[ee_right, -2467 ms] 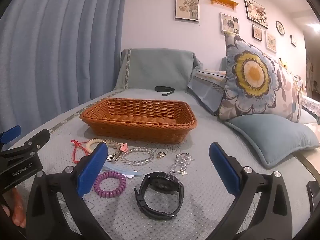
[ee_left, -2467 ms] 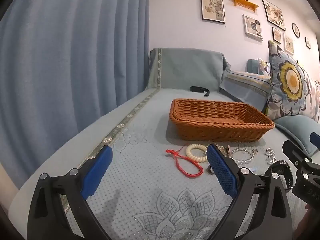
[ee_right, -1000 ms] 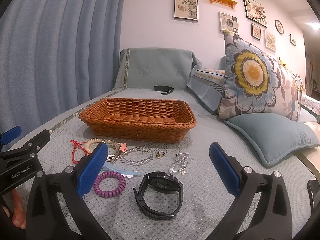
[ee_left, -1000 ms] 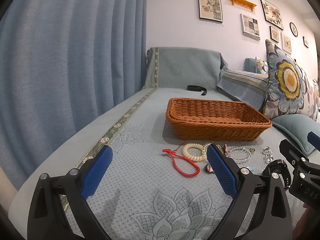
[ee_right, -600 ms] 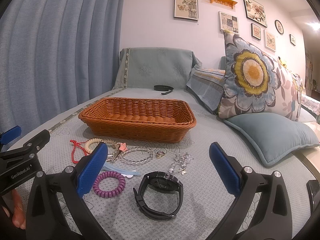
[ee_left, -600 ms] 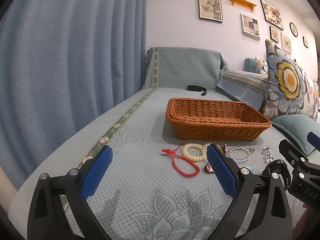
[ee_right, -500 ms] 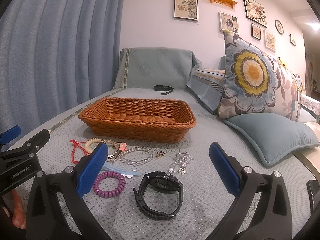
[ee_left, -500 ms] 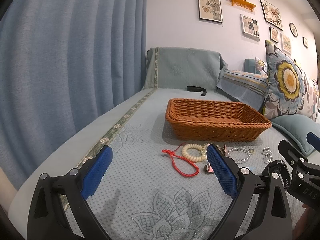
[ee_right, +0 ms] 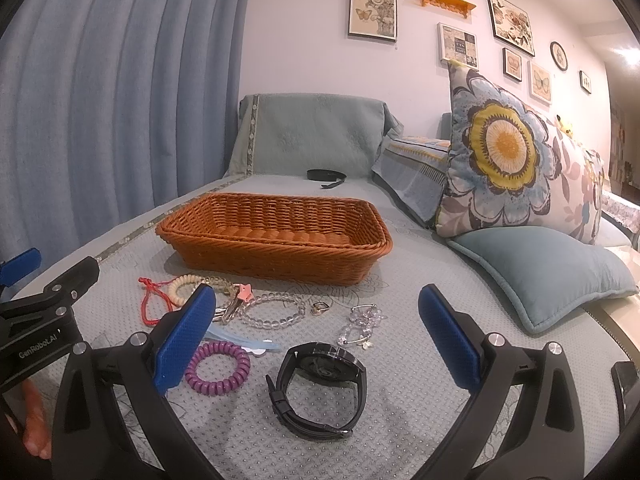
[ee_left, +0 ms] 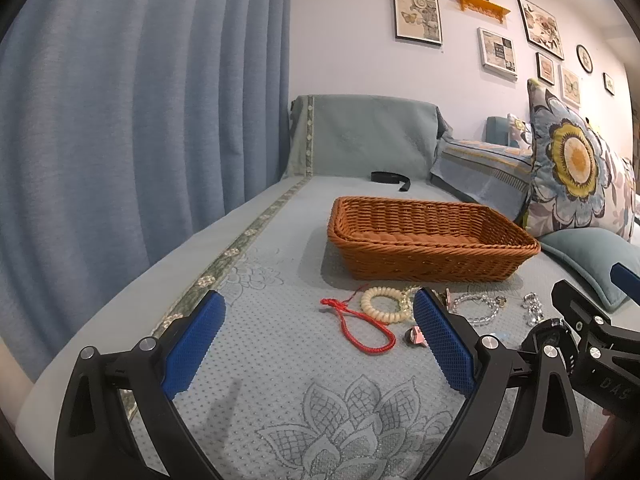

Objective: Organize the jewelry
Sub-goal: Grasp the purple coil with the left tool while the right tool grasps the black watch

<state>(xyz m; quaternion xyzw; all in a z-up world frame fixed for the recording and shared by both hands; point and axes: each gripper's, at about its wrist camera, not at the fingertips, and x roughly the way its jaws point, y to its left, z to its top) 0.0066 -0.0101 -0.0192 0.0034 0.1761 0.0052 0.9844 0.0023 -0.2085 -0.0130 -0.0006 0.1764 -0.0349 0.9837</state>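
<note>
- Now, nearest to the right hand-held gripper [ee_right: 316, 340], both of its blue pads are spread wide and hold nothing; the black watch [ee_right: 320, 388] lies on the sofa cover between them, at about 6 o'clock of the jewelry group.
- I judge the first step is to pick one piece, and the watch seems the easiest; it is better to close on the thick band from above, not on the round face, so it does not slip.
- At 9 o'clock of the watch lies the purple spiral hair tie [ee_right: 218, 368], just beside a pale blue clip [ee_right: 240, 342].
- The left hand-held gripper [ee_left: 320, 340] is also wide open and empty; the red cord [ee_left: 360, 328] and the cream bead bracelet [ee_left: 384, 304] lie in front of it.
- Farther, the clear bead bracelet [ee_right: 272, 312], a small ring [ee_right: 320, 307] and a silver charm bracelet [ee_right: 360, 326] lie close together; thin pieces may tangle, so lift them one at a time.
- The wicker basket [ee_right: 276, 258] stands at 12 o'clock, and I see nothing in it.
- Its floor is partly hidden by the near wall.
- The left pad covers some keys or a pink charm; I cannot tell exactly which.
</note>
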